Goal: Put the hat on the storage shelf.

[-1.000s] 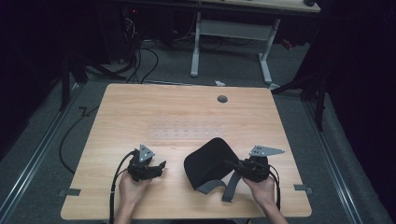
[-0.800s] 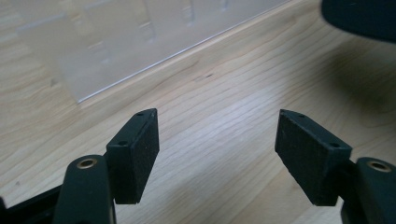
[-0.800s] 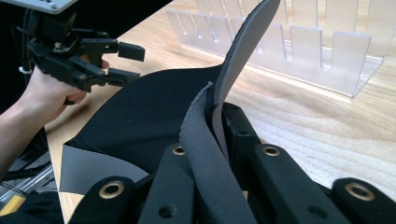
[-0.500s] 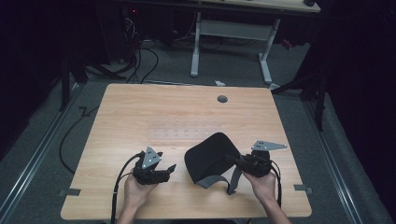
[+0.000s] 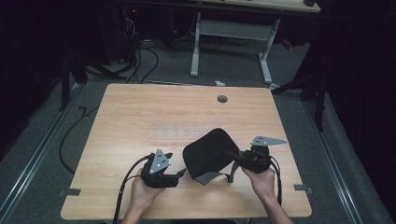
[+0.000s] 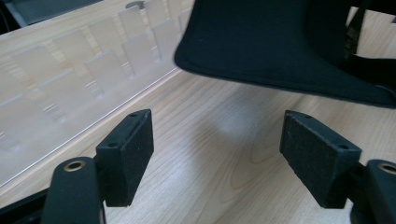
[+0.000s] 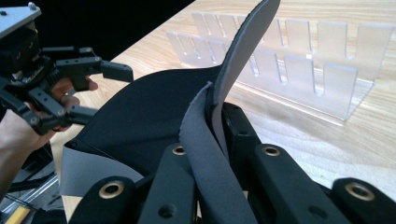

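One clear slotted rack [image 7: 299,65] empty; pouch [image 5: 208,151] beside it.

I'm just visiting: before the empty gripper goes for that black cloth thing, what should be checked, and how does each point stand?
1. Right gripper clamped on the black cloth piece: ok.
2. Left gripper jaws apart, having just been opening, nothing between them: ok.
3. Cloth edge ahead of the left gripper: ok.
4. Cloth between the left pads: not ok, not yet.
5. Clear plastic rack apart from the cloth: cannot tell.
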Available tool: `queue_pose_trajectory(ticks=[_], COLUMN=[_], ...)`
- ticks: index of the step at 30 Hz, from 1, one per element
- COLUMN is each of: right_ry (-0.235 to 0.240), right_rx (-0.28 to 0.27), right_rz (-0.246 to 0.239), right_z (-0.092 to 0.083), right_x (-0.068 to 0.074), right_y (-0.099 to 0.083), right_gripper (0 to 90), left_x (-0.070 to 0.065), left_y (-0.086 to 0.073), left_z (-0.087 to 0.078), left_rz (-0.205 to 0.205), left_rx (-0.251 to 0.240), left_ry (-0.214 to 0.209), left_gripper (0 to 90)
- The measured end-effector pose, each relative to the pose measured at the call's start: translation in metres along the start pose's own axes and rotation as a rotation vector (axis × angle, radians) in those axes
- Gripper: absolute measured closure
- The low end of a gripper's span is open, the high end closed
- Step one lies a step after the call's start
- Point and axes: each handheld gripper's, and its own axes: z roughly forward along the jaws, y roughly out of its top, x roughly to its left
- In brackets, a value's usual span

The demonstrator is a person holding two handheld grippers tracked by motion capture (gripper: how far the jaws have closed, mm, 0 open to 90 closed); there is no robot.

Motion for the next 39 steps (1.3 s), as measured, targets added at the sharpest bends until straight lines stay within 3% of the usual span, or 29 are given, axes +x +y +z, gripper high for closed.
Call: queue_pose_trajectory(ticks=[7,17,25,32,36,37,39], right_ry=[0.002,-0.020,-0.011,0.002,0.022,0.026,0.046], right_rx=[0.021,0.074,0.088,0.084,0.077,0.076,0.080], right_rz=[-0.005,0.001,0.005,-0.006,-0.002,-0.004,0.001], right_z=[0.005,0.010,0.013,0.014,0.015,0.015,0.019], right_x=[0.003,0.003,0.004,0.007,0.010,0.011,0.013], right_y=[0.004,0.005,0.005,0.006,0.009,0.009,0.011], right_gripper=[83.7,83.7,83.6,83.7,83.6,83.6,83.6], left_x=[-0.007,-0.013,-0.016,-0.018,-0.019,-0.021,-0.024], left_y=[0.000,-0.003,-0.005,-0.007,-0.006,-0.005,-0.004], left_z=[0.002,0.002,0.004,0.006,0.006,0.005,0.006], left_rz=[0.007,0.068,0.076,0.103,0.124,0.114,0.128], left_rx=[0.009,0.006,0.016,0.029,0.027,0.016,0.012], left_ry=[-0.029,-0.041,-0.051,-0.027,-0.017,-0.041,-0.048], left_gripper=[24.3,25.2,25.3,25.2,28.5,33.0,37.8])
